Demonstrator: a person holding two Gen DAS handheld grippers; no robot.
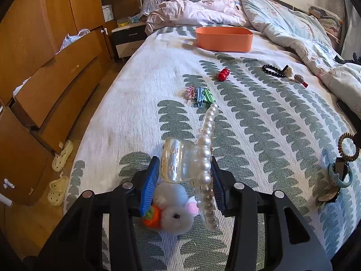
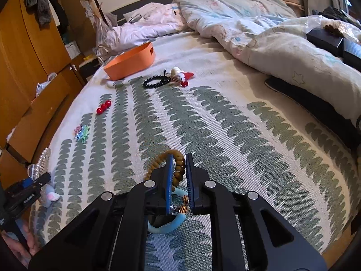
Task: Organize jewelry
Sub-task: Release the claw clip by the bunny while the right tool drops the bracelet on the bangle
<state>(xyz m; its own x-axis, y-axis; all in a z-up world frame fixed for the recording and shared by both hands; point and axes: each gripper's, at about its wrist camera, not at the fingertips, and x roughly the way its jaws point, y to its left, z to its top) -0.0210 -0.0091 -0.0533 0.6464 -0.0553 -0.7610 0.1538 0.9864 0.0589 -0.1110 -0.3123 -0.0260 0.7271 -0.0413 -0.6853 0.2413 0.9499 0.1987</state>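
Gripping a clear hair claw edged with pearls (image 1: pixel 198 158), the left tool (image 1: pixel 183 176) sat at lower centre of the left wrist view, its blue pads pressed on either side of the claw's hinge end. The pearl row ran up toward mid-frame. Under the tool, on the bed cover (image 1: pixel 270 124), lay a white fluffy clip with an orange knitted bit (image 1: pixel 173 214).

Right tool (image 2: pixel 179 176) at lower centre of the right wrist view: clenched on a brown wooden bead bracelet (image 2: pixel 167 164), beads pinched between the narrow blue pads, the loop curving out to the left of them. A light blue hair tie with small gold ferrules (image 2: pixel 164 225) lay just below the pads; whether it touched them could not be told.

Orange bin (image 1: pixel 223 38) stood at upper centre of the left view, on the bed near the rumpled duvet (image 1: pixel 282 22). Between it and the tools, loose on the cover: red ball clip (image 1: pixel 223 74), a cluster of pink, blue and green snap clips (image 1: pixel 199 94), black bead bracelet (image 1: pixel 273 70) with a small red-and-white ornament (image 2: pixel 180 74) just beside it. All well apart from the bin.

Wooden wardrobe (image 1: pixel 45 45) filled the left edge; pale clogs (image 1: pixel 62 155) on the floor beside the bed.
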